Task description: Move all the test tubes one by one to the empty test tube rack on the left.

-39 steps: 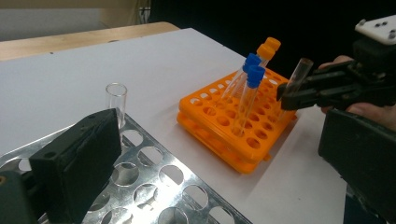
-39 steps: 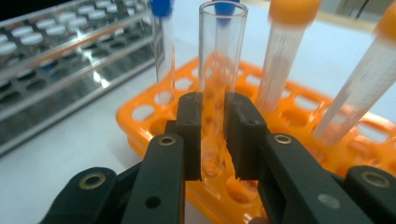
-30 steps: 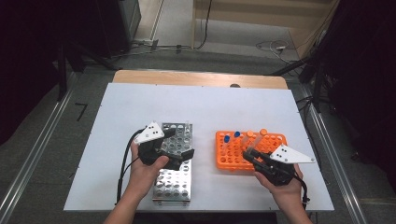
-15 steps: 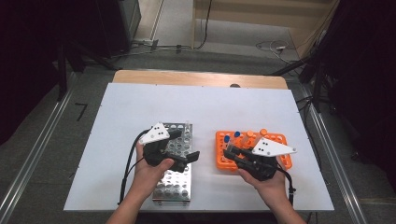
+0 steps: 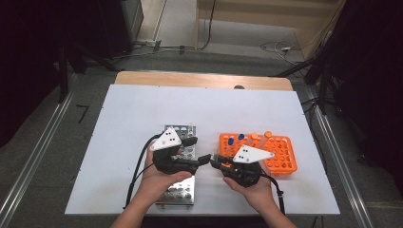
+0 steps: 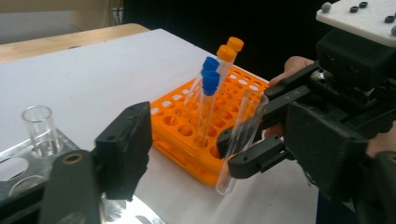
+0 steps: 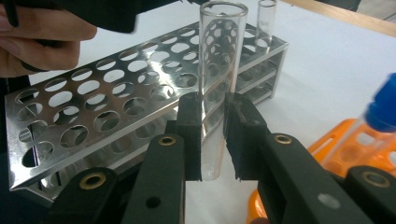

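A dark room with grey floor and loose cables surrounds my white table [image 5: 142, 114], its wooden edge at the far side. On it stand the steel rack [image 5: 183, 194] and the orange rack [image 5: 280, 154]. My right gripper [image 7: 212, 140] has its fingers clamped on an empty glass tube [image 7: 219, 60], upright between the racks. My left gripper [image 5: 199, 152] fingers are apart.

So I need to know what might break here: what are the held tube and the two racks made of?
The tube in the right gripper looks like clear glass or hard plastic: see-through, glossy, uncapped. I cannot tell which. The left rack looks like bright polished metal, mirroring its own holes. The orange rack looks like matte moulded plastic.
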### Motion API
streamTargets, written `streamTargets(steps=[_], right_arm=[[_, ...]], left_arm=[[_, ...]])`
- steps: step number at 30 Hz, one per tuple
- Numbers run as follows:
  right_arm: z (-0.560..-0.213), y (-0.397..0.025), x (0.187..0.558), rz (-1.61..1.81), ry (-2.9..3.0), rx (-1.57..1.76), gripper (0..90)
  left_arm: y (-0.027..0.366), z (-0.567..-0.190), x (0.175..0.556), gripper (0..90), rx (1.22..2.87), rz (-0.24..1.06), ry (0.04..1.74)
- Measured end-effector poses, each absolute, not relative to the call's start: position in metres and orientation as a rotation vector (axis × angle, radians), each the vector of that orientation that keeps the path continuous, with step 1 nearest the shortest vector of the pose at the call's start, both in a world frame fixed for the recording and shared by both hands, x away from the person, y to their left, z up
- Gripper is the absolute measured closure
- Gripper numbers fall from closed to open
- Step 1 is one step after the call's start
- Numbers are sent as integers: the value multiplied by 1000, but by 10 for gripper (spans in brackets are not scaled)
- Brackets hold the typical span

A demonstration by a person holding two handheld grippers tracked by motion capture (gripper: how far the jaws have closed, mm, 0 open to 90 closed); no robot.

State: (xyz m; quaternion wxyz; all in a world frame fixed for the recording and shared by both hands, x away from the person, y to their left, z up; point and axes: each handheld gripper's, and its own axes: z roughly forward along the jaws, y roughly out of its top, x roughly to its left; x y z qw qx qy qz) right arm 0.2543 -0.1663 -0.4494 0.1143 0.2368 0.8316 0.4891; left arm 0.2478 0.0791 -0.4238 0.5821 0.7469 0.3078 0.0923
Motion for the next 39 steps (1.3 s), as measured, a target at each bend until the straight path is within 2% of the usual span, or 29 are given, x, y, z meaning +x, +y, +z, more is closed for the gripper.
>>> streamTargets(steps=[5, 20, 26, 31, 32, 33, 35, 39], right_arm=[[-451, -157, 252, 1407, 2453, 665, 742], [-447, -152, 249, 1421, 2471, 622, 742], [-447, -153, 251, 1427, 2476, 634, 733], [-445, -157, 251, 1450, 2471, 626, 571], [-444, -160, 250, 1470, 2477, 610, 496], [-444, -160, 250, 1470, 2477, 610, 496], [-443, -166, 248, 1482, 2474, 592, 394], [-443, -181, 247, 1515, 2462, 611, 286]], left_arm=[[75, -425, 247, 434, 1766, 199, 679], [66, -429, 245, 737, 1803, 207, 629], [65, -429, 246, 765, 1806, 224, 631], [69, -425, 250, 766, 1798, 234, 645], [71, -424, 252, 766, 1790, 232, 650], [72, -423, 253, 766, 1783, 235, 656], [74, -420, 256, 766, 1776, 244, 663], [78, -414, 262, 766, 1773, 266, 671]])
